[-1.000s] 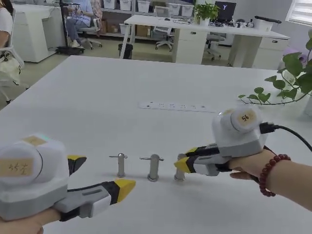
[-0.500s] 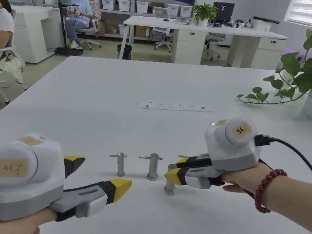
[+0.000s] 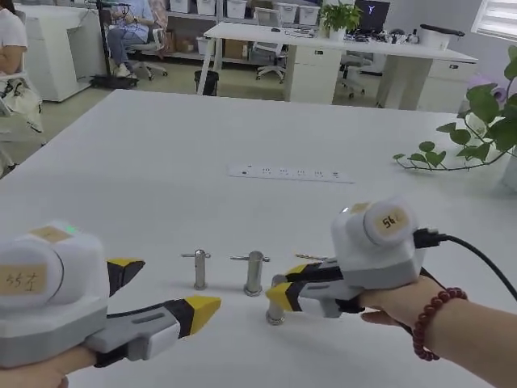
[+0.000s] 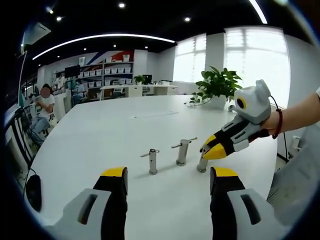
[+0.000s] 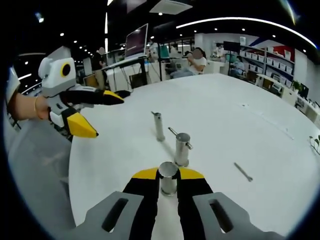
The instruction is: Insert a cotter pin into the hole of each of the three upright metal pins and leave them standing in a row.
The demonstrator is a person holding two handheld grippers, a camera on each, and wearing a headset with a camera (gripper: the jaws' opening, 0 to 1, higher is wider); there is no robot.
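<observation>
The right tongs (image 5: 168,175) grip the third metal pin (image 5: 168,186), upright on the table (image 5: 225,115). To do this well, I'd hold it plumb, in line with the nearer fitted pin (image 5: 182,148) and farther fitted pin (image 5: 158,126) ahead, its hole turned toward the loose cotter pin (image 5: 243,171) off to the right. The left tongs (image 4: 169,174) hang open, empty. The held pin's hole is hidden between the jaws.

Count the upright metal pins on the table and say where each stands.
3. The left pin and the middle pin stand free side by side; the right pin sits nearer the person, between the right tool's jaws.
</observation>
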